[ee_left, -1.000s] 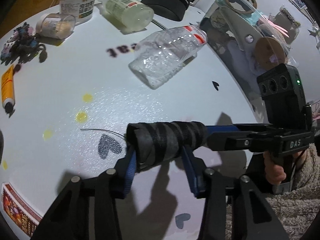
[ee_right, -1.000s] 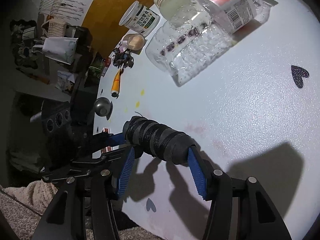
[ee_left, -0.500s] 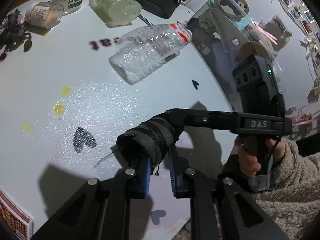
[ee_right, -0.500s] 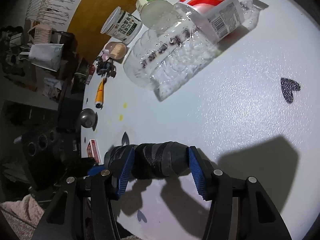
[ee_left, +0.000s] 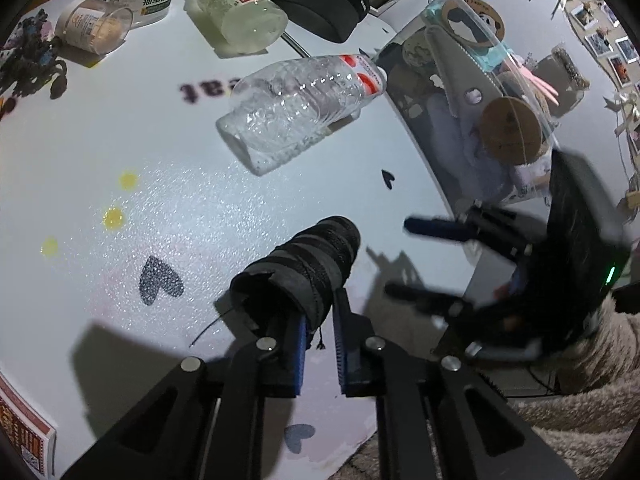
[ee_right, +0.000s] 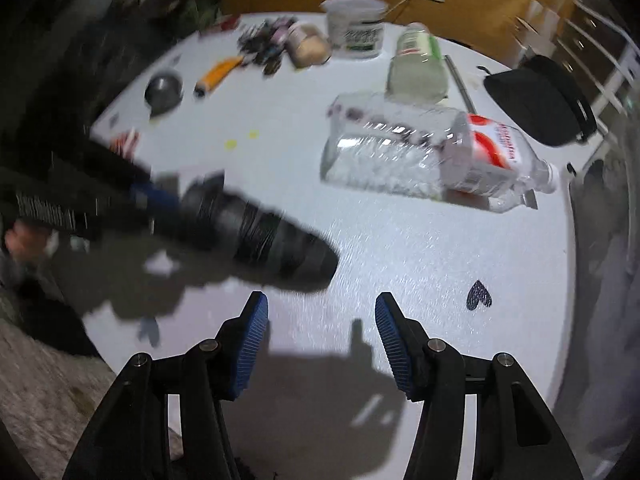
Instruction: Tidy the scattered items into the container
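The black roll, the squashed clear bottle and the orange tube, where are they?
black roll [ee_left: 304,268], left wrist view, on its wrapped side.
clear bottle [ee_left: 296,116], left wrist view, on its crumpled body.
orange tube [ee_right: 218,74], right wrist view, on its orange middle.

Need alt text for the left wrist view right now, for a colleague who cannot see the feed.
The left gripper is shut on a black rolled fabric bundle above a white table. The right gripper, blurred, sits open to its right. Beyond lie a clear plastic bottle on its side, more bottles and tubs.
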`<state>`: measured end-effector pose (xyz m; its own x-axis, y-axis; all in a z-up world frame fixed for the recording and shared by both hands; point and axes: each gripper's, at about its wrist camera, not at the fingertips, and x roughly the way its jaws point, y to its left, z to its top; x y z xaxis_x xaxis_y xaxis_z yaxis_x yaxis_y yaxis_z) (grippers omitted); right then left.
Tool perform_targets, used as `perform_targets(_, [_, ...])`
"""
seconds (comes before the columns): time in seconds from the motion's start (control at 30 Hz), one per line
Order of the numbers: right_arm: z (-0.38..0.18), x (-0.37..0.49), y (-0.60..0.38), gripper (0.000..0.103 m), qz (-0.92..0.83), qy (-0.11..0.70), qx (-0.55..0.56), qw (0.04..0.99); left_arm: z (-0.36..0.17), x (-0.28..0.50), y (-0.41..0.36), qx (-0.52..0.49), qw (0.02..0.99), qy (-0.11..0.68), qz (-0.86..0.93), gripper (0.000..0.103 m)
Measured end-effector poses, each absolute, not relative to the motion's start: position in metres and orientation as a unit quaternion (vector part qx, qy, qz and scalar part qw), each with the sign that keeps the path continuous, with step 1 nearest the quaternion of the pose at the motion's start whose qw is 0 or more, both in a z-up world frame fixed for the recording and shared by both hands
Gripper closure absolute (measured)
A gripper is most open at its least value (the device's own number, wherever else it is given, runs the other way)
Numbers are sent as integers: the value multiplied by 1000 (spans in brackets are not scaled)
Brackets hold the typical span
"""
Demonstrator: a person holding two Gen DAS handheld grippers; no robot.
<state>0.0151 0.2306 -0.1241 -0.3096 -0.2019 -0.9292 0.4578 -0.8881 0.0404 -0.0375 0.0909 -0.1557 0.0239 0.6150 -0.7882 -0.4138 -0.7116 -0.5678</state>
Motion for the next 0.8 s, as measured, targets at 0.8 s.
perform_targets(0.8, [-220, 11, 337, 48, -516, -689, 503, 75, -122, -39, 113, -555, 392, -87, 728, 97])
